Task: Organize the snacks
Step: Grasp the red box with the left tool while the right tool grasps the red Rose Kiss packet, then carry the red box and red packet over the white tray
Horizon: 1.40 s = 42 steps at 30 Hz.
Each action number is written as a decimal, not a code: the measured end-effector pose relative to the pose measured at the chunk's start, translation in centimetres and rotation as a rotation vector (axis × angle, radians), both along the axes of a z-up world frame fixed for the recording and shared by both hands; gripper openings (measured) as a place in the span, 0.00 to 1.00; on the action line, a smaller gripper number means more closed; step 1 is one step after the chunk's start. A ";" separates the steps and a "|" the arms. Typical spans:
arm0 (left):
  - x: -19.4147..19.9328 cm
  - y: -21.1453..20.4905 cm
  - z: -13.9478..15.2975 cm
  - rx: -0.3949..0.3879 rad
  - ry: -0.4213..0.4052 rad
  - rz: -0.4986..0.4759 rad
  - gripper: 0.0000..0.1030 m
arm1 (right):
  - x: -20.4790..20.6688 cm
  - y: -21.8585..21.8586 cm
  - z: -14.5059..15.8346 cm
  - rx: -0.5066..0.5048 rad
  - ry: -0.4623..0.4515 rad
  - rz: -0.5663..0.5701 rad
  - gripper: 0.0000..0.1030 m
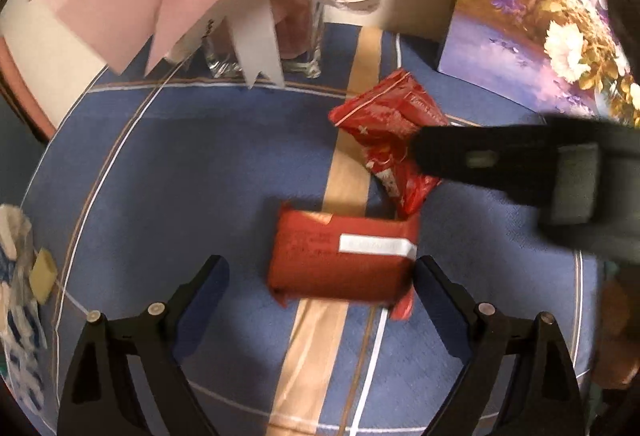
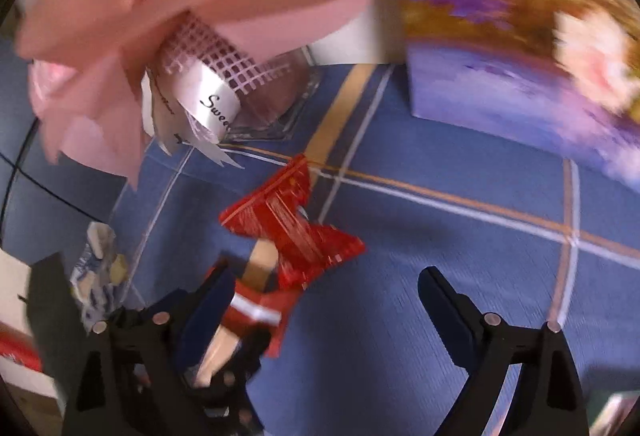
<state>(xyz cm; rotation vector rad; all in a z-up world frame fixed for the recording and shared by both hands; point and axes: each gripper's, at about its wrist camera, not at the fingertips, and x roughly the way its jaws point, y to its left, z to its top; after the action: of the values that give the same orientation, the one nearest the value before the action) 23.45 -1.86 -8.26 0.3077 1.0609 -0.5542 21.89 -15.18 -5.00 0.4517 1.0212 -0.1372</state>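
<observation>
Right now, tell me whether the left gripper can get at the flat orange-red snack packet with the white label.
Probably yes: the left gripper is open with the flat orange-red snack packet just ahead, nothing between.

- Left wrist view: you look steeply down, close over the blue tablecloth (image 1: 160,163).
- Right wrist view: likewise steep and close.
- Both share the crumpled red packet (image 1: 384,123) (image 2: 288,220) and vase (image 1: 296,39) (image 2: 280,91).
</observation>
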 end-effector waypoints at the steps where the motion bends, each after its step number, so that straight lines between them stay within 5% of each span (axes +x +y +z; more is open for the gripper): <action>1: 0.1 -0.2 -0.1 -0.008 0.001 -0.005 0.86 | 0.7 0.3 -0.4 -0.012 0.006 0.013 0.89; 6: 0.3 -1.2 -0.4 -0.027 0.006 -0.017 0.70 | 3.0 0.9 -1.6 -0.048 0.021 0.027 0.77; 13: 0.5 -0.7 -0.3 -0.060 0.030 0.025 0.62 | 3.1 0.2 -1.7 0.002 0.030 0.001 0.37; 24: -2.3 0.6 1.0 -0.085 0.086 0.079 0.60 | -4.4 -2.0 1.8 0.007 -0.005 -0.089 0.31; 42: -20.2 -4.0 13.0 -0.198 0.112 -0.095 0.61 | -29.8 -1.9 11.6 -0.083 -0.018 -0.410 0.31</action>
<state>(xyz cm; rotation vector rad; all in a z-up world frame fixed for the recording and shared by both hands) 3.24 -5.88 4.78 0.1545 1.0929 -0.7634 -7.94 -17.11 6.55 0.5815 0.8916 -0.5394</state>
